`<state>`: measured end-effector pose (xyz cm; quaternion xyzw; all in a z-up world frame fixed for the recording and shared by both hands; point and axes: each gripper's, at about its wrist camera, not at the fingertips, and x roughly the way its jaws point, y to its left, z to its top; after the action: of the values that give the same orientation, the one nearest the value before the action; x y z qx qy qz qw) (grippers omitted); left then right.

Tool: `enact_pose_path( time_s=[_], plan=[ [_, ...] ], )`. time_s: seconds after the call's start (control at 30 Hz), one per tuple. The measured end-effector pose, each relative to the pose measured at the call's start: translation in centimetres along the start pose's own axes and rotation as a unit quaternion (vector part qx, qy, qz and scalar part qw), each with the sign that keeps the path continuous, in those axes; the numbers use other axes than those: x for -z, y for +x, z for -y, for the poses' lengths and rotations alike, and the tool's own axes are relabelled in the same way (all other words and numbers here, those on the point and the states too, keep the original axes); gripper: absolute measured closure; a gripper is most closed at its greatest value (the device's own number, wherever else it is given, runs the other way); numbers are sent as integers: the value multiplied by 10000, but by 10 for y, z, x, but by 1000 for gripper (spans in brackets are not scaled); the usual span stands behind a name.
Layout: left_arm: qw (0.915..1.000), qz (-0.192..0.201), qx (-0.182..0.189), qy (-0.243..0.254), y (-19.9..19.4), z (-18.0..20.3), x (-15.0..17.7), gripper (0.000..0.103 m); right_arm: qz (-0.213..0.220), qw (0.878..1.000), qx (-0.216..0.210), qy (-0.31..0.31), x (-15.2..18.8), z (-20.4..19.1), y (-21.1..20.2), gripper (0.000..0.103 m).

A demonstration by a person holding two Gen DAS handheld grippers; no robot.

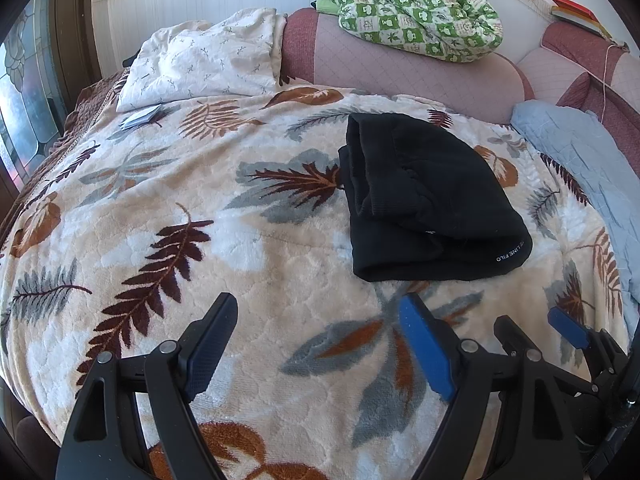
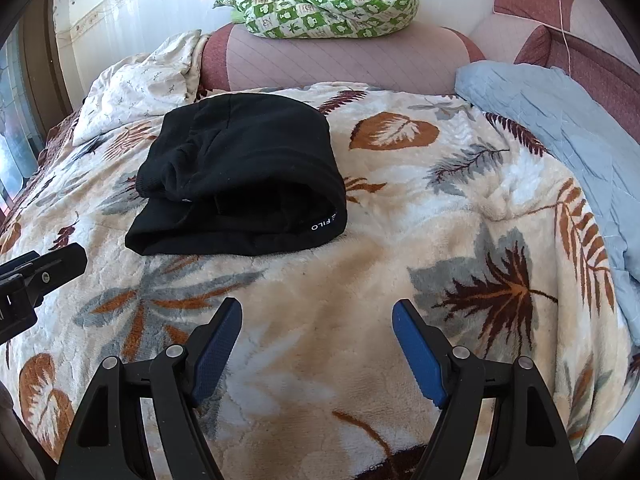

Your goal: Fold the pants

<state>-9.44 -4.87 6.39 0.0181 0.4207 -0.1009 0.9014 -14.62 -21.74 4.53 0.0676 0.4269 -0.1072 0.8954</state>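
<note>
Your black pants (image 1: 432,200) lie ahead of both sets of fingers as a compact folded bundle on the leaf-print blanket (image 1: 240,240), so the folding looks done or nearly so. Your left gripper (image 1: 320,344) stands wide open with nothing between its pads, and the bundle sits just beyond and a little right of its fingertips. Your right gripper (image 2: 318,344) is also spread wide and empty; the pants (image 2: 240,176) lie beyond and left of its fingers.

If you want another fold, judge it by the loose upper layer: bring one finger under the near edge by the white lettering and lift evenly. Otherwise, withdraw.

Room is generous: bare blanket lies all around the fingers. The blue quilt (image 2: 560,128) is well off to the right of your right fingers, the sofa back (image 2: 340,60) beyond the bundle.
</note>
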Motion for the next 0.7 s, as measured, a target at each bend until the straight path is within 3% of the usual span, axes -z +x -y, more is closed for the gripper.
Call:
enact_pose_path(
  time_s=[0.7],
  plan=[
    [10000,54,-19,-76,-1,-6,2,20,85,9996,242,-136,0,-2,-2,21]
  ],
)
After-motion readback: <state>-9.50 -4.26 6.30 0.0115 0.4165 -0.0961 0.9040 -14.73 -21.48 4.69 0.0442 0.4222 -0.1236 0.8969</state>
